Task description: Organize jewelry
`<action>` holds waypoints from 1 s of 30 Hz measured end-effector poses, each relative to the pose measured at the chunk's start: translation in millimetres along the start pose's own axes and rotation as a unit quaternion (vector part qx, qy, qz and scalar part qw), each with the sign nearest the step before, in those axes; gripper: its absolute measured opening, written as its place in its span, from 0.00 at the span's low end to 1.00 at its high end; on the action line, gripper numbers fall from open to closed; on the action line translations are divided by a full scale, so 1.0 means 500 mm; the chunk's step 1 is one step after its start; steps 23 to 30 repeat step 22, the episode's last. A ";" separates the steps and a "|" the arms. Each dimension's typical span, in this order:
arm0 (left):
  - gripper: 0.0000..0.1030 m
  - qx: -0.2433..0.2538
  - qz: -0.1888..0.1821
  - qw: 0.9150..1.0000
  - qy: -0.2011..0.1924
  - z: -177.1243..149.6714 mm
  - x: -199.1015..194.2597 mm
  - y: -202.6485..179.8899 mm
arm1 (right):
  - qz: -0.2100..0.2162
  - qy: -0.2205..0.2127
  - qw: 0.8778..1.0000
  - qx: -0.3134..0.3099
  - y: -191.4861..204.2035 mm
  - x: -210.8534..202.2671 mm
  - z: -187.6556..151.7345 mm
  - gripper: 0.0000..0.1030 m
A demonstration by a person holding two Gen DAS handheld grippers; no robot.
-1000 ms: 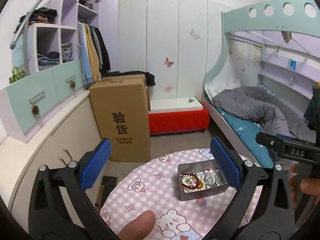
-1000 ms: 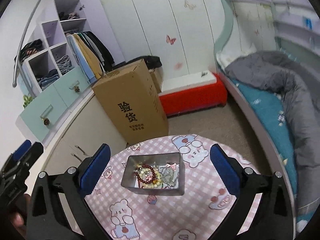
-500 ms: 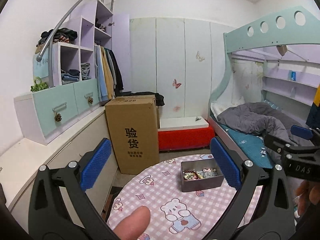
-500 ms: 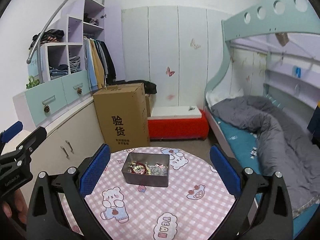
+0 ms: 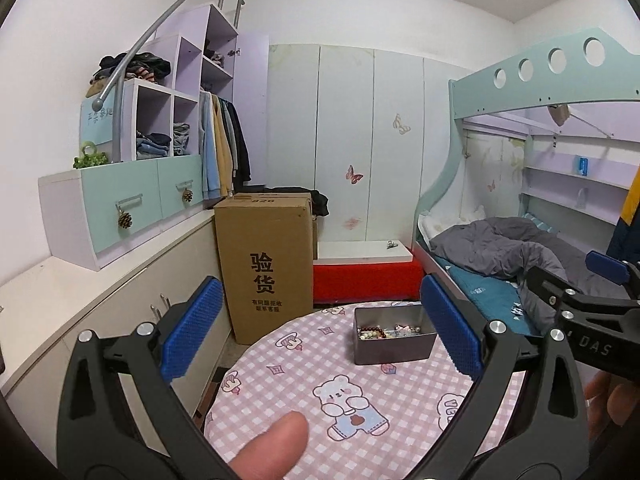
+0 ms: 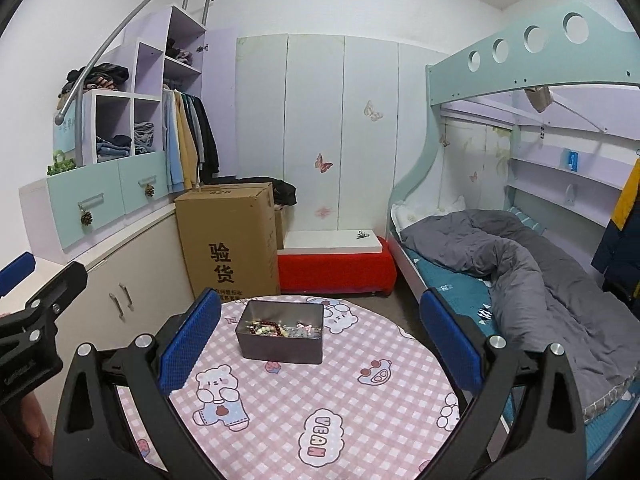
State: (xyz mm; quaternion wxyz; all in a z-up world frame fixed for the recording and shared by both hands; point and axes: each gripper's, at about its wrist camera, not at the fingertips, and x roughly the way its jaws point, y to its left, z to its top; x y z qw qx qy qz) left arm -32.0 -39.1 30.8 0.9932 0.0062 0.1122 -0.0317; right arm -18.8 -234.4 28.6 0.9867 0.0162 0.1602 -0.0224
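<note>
A grey metal tin (image 5: 394, 346) (image 6: 280, 342) stands on a round table with a pink checked cloth (image 5: 304, 372) (image 6: 320, 400). Bead bracelets and other jewelry (image 5: 386, 332) (image 6: 276, 328) lie mixed inside it. My left gripper (image 5: 320, 336) hovers open above the table's near left side, well short of the tin, with nothing between its blue pads. My right gripper (image 6: 320, 340) is also open and empty, held high over the near side of the table. Each gripper shows at the edge of the other's view.
A tall cardboard box (image 5: 266, 268) stands on the floor behind the table, beside a red bench (image 5: 366, 280). Cabinets and drawers (image 5: 120, 204) run along the left wall. A bunk bed with a grey duvet (image 6: 520, 256) is on the right. A thumb (image 5: 272, 446) shows at the bottom.
Both grippers have lifted and tilted up from looking down at the tin; the table and tin now sit lower and farther in both views. Both stay open.
</note>
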 end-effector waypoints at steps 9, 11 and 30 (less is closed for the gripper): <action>0.94 -0.013 -0.012 1.000 -0.014 -0.002 -0.010 0.001 | -0.001 -0.002 1.000 0.002 -0.001 -0.003 0.000 0.93; 0.94 -0.025 -0.020 0.999 -0.017 -0.006 -0.012 0.004 | 0.000 -0.001 1.000 0.003 0.000 -0.003 -0.001 0.93; 0.94 -0.019 0.003 1.000 -0.007 -0.018 0.004 0.001 | 0.009 0.005 1.000 0.005 0.007 0.006 -0.006 0.93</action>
